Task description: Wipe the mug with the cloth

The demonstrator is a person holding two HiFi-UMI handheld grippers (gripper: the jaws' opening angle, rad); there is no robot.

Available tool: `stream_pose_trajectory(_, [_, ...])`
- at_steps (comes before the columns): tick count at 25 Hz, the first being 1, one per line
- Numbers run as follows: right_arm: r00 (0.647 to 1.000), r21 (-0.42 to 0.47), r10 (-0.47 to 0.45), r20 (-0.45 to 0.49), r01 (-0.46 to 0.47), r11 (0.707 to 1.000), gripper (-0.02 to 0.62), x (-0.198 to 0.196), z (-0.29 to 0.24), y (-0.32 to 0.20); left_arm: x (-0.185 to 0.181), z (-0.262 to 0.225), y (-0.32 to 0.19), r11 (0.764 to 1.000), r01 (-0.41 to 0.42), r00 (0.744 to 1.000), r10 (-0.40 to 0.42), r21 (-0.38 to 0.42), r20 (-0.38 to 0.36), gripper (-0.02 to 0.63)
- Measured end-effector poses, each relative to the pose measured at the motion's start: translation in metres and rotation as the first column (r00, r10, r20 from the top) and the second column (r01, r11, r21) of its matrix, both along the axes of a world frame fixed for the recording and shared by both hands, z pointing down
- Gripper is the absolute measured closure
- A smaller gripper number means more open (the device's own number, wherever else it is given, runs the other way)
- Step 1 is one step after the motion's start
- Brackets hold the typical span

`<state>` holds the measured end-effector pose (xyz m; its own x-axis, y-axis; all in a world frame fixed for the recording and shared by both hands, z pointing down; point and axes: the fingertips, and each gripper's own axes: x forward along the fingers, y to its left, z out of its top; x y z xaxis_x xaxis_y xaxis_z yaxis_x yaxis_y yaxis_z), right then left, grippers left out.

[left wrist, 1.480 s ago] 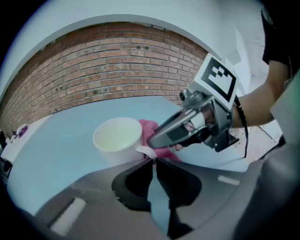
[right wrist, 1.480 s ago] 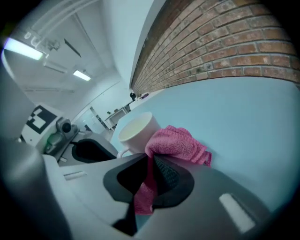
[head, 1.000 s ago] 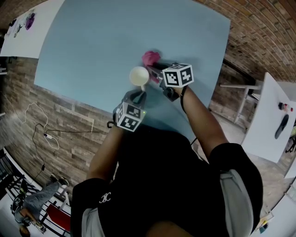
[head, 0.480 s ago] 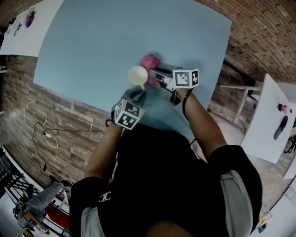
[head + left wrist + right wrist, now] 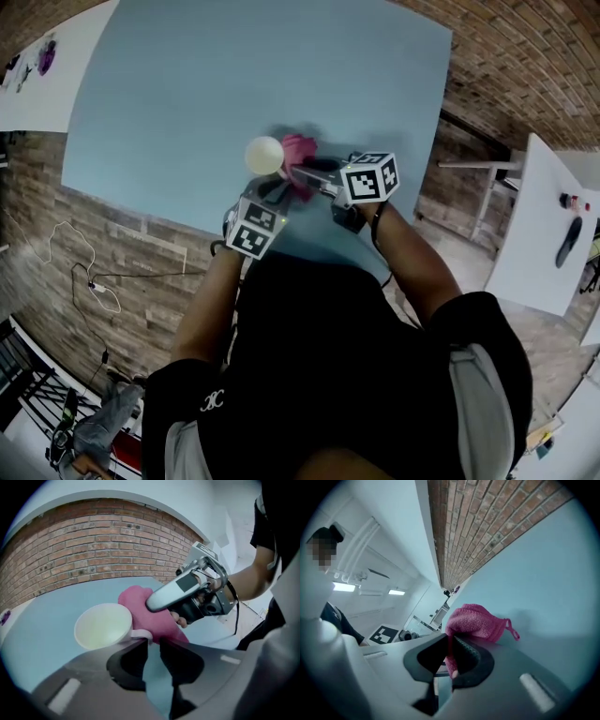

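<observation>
A cream mug (image 5: 264, 155) is held over the light-blue table (image 5: 234, 75), its mouth facing up. My left gripper (image 5: 277, 190) is shut on the mug's handle (image 5: 140, 633); its jaws have just been opening a little, with the handle still between the tips. In the left gripper view the mug (image 5: 104, 625) tilts toward me. A pink cloth (image 5: 300, 152) presses against the mug's right side. My right gripper (image 5: 307, 174) is shut on the cloth (image 5: 476, 623), which bunches out past the jaws (image 5: 451, 648). The same cloth (image 5: 140, 604) shows under the right gripper's fingers (image 5: 171, 591).
The table's near edge (image 5: 169, 217) runs just below both grippers. A brick-pattern floor surrounds it. A white table (image 5: 530, 234) with small dark items stands at the right, another white surface (image 5: 28, 80) at the far left. A cable (image 5: 84, 272) lies on the floor.
The right gripper drew back toward me, and the cloth came round from the mug's far side to its right side. The mug and left gripper stayed about where they were.
</observation>
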<state>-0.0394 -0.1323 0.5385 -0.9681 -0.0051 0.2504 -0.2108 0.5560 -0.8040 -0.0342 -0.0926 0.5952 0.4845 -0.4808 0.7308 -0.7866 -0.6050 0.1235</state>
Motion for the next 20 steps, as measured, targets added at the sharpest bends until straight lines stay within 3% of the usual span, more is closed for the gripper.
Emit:
stream_pose_trajectory(3, [1.000, 0.008, 0.008, -0.015, -0.008, 1.000, 0.555, 0.012, -0.001, -0.003, 0.009, -0.005, 0.017, 0.996, -0.084, 0.996, 0.084, 0.009, -0.004, 0.391])
stream_pose_trajectory(4, [1.000, -0.001, 0.016, -0.027, -0.016, 1.000, 0.555, 0.016, 0.003, -0.004, 0.009, -0.007, 0.023, 0.994, -0.109, 0.994, 0.109, 0.028, 0.009, 0.366])
stream_pose_trajectory(6, [0.998, -0.023, 0.028, -0.050, -0.029, 0.999, 0.555, 0.022, 0.011, 0.000, -0.005, -0.011, 0.032, 0.991, -0.108, 0.994, 0.105, 0.076, 0.042, 0.346])
stream_pose_trajectory(11, [0.994, -0.037, 0.007, -0.106, -0.011, 0.999, 0.555, 0.025, 0.026, 0.020, -0.068, -0.022, 0.008, 0.986, 0.023, 0.997, -0.034, 0.163, 0.067, 0.335])
stream_pose_trajectory(14, [0.990, -0.022, -0.006, -0.141, 0.003, 1.000, 0.555, 0.021, 0.030, 0.028, -0.091, -0.035, -0.023, 0.976, 0.022, 0.996, -0.040, 0.219, 0.079, 0.295])
stream_pose_trajectory(18, [0.965, 0.108, -0.044, -0.257, 0.074, 0.991, 0.555, 0.019, 0.033, 0.031, -0.084, -0.037, -0.043, 0.967, -0.152, 0.986, 0.135, 0.204, 0.093, 0.209])
stream_pose_trajectory(20, [0.922, 0.226, -0.098, -0.375, 0.194, 0.955, 0.555, 0.021, 0.037, 0.029, -0.077, -0.028, -0.040, 0.952, -0.265, 0.962, 0.251, 0.155, 0.108, 0.170])
